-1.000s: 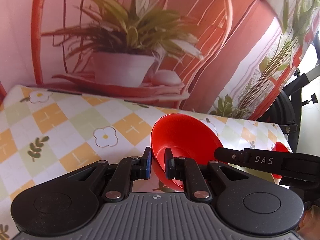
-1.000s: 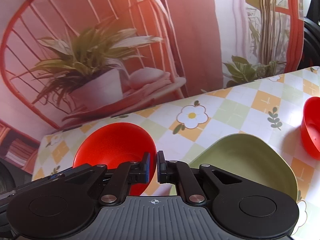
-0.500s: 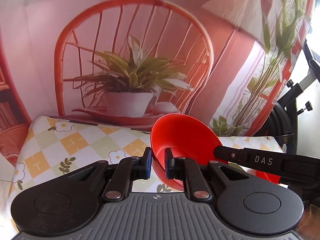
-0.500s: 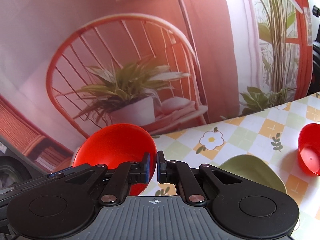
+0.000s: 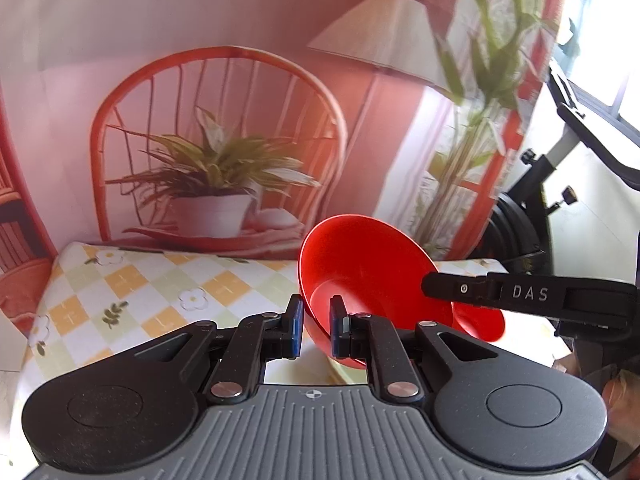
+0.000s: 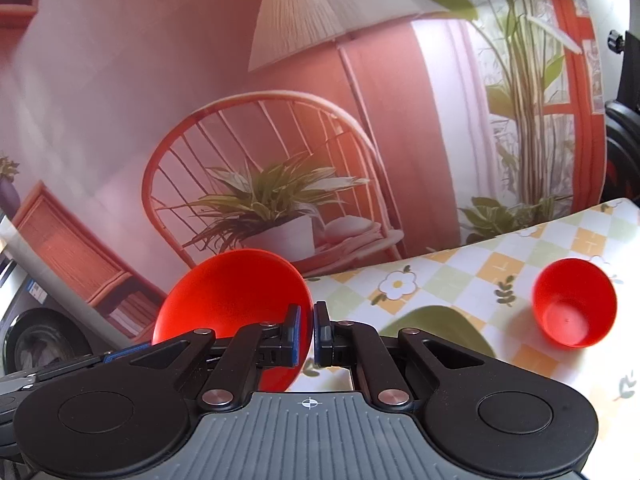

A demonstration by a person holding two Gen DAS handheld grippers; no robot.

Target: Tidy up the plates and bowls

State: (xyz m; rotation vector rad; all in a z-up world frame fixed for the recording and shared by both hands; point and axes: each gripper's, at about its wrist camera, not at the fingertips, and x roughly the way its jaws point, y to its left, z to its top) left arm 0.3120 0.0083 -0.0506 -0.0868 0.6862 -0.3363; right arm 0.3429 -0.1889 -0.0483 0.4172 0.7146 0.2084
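A red bowl (image 5: 368, 272) hangs tilted above the table. My left gripper (image 5: 316, 328) is shut on its near left rim. My right gripper (image 6: 307, 336) is shut on the opposite rim of the same red bowl (image 6: 232, 296); its black finger (image 5: 520, 292) marked DAS reaches in from the right in the left wrist view. A smaller red bowl (image 6: 572, 308) rests tilted on the table at the right, partly hidden behind the held bowl in the left wrist view as a red edge (image 5: 480, 320). A green plate (image 6: 440, 328) lies on the table just beyond my right gripper.
The table wears a checked flower cloth (image 5: 140, 292) (image 6: 500, 264). A printed backdrop (image 5: 220, 140) of a chair and plant hangs behind the table's far edge. A black exercise machine (image 5: 560, 160) stands to the right, past the table's end.
Both grippers have risen together with the red bowl between them. The table, green plate and small red bowl now sit lower and farther away in both views.
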